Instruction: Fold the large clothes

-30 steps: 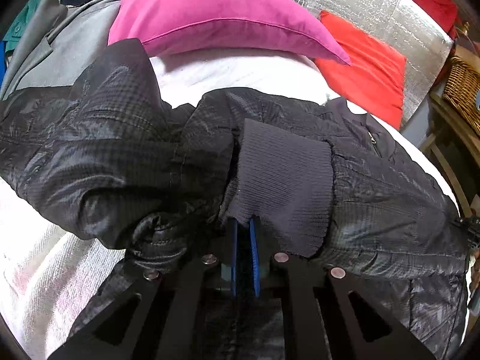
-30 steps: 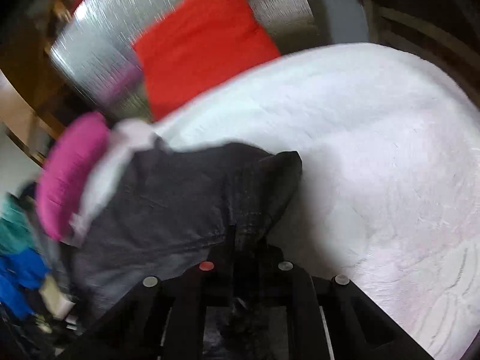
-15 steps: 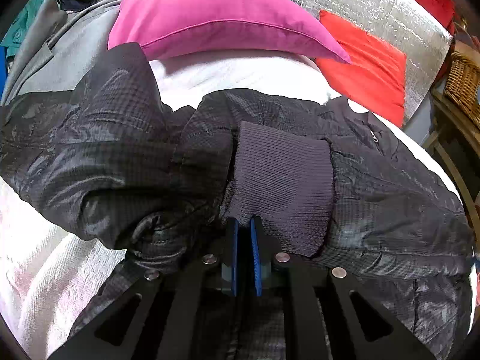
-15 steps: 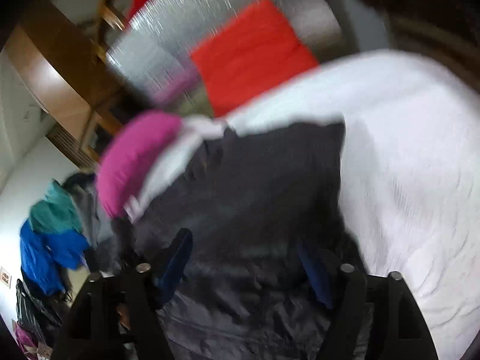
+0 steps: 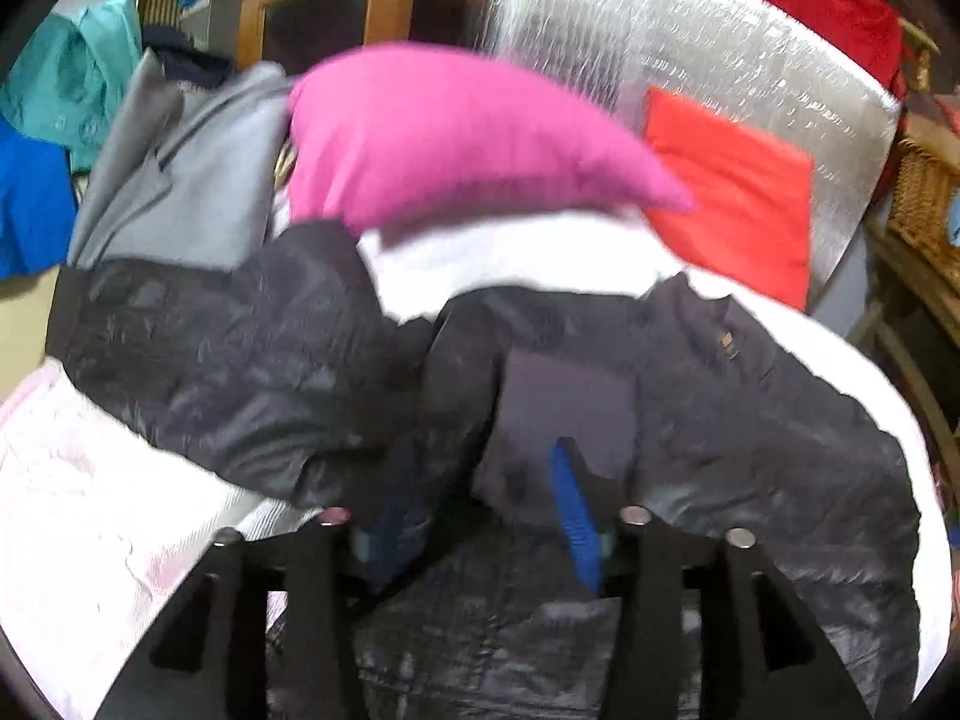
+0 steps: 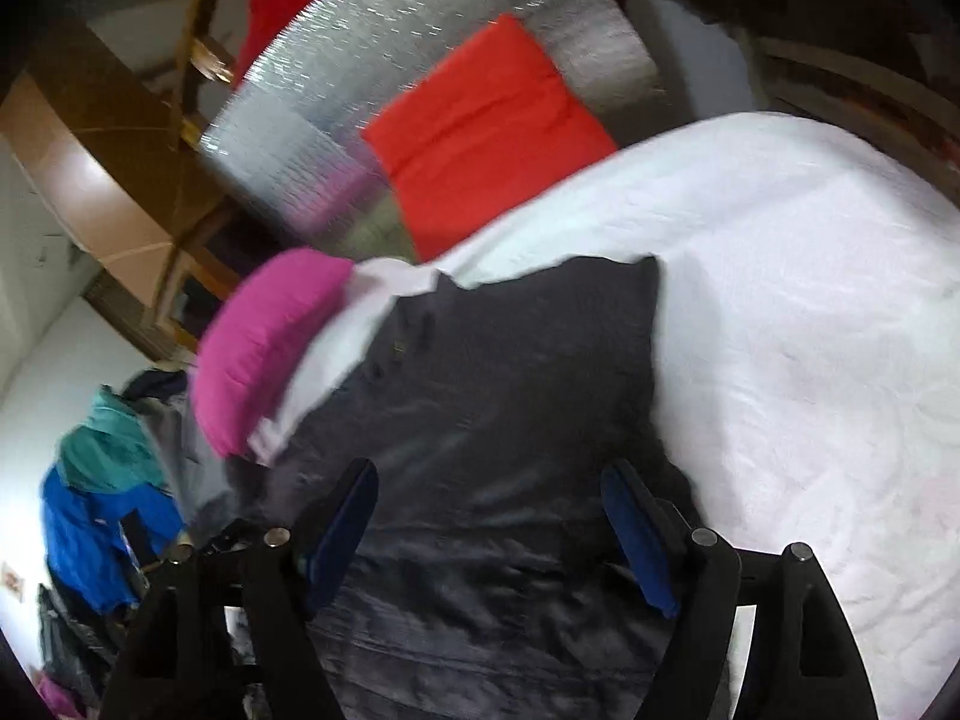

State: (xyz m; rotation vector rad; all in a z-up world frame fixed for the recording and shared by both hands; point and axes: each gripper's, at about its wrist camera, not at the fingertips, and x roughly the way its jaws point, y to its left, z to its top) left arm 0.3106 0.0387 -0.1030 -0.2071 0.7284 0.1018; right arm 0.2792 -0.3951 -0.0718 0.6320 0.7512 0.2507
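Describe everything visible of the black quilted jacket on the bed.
The black quilted jacket looks like shiny, thin padded fabric with a ribbed knit cuff on a sleeve folded over its body. It lies spread on the white bedcover, its upper edge near the magenta pillow. A small metal fitting shows near the collar. The frames are blurred. Both claws are above it with pads apart, neither gripping.

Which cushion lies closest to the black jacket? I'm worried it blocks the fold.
The pink cushion: it lies just above the black jacket on the white cover. The red cushion leans further off against the silver panel.
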